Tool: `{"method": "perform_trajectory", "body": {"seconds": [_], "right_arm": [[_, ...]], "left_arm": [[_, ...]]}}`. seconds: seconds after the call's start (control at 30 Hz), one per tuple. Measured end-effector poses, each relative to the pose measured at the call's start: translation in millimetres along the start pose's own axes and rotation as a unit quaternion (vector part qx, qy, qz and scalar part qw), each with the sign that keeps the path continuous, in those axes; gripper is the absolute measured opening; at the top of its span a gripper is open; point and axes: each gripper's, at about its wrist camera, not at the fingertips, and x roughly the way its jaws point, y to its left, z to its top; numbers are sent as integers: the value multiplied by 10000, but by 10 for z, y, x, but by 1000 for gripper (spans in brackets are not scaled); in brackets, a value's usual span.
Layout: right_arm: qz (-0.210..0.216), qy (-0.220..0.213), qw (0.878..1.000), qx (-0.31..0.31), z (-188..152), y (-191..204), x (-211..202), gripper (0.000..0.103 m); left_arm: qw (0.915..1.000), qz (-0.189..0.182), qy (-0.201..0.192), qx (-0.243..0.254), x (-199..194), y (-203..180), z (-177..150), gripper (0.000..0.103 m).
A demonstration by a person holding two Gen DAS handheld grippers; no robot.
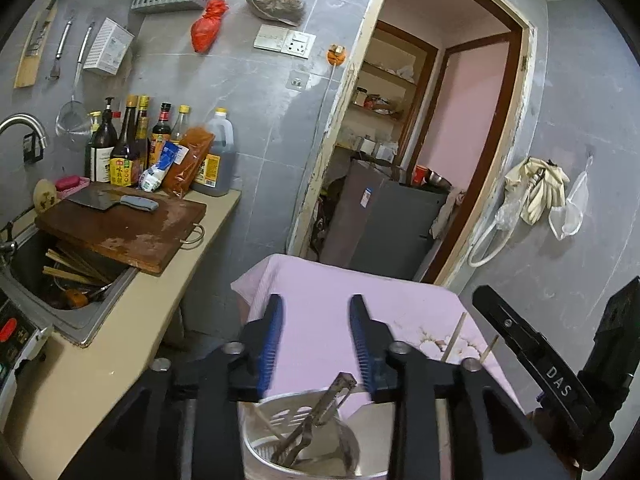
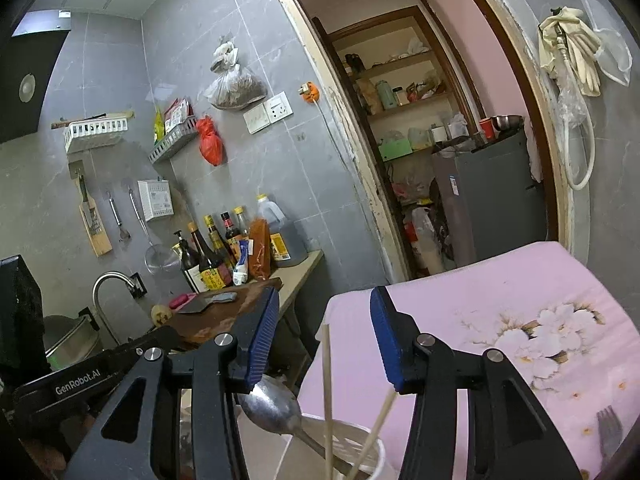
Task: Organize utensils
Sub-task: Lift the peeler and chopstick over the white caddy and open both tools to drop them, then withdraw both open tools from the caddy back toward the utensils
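A white utensil holder (image 1: 256,446) stands on the pink flowered cloth (image 1: 316,312), below my left gripper (image 1: 316,344), which is open and empty above it. The holder holds a metal peeler (image 1: 320,416) and a chopstick (image 1: 266,422). In the right wrist view the same holder (image 2: 376,464) holds a metal spoon (image 2: 272,404) and two chopsticks (image 2: 328,392). My right gripper (image 2: 324,344) is open and empty just above them. A fork (image 2: 608,428) lies on the cloth (image 2: 460,304) at the lower right. The right gripper's body (image 1: 556,380) shows in the left wrist view.
A counter (image 1: 120,332) to the left carries a cutting board (image 1: 120,228) with a cleaver (image 1: 108,202), several bottles (image 1: 160,148) and a sink (image 1: 60,276) with chopsticks. An open doorway (image 1: 424,160) with a grey cabinet lies behind the clothed table.
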Motion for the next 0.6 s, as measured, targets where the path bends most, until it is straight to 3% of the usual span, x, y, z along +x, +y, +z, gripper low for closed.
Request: {"method": "perform_trajectory", "body": {"seconds": [0.07, 0.2, 0.37, 0.47, 0.6], "right_arm": [[-50, 3, 10000, -7, 41, -36, -82, 55], [-156, -63, 9998, -72, 150, -160, -320, 72], [-346, -55, 9992, -178, 266, -399, -626, 81], [-523, -77, 9981, -313, 318, -563, -837, 91], [-799, -45, 9952, -554, 382, -771, -1079, 92]], "left_arm": [[9999, 31, -91, -63, -55, -44, 3, 53], [9998, 62, -207, 13, -159, -212, -6, 66], [9988, 165, -375, 285, -291, -530, -65, 87], [9977, 211, -467, 451, -354, -759, -145, 94], [9964, 194, -527, 632, -402, -1065, -301, 100]]}}
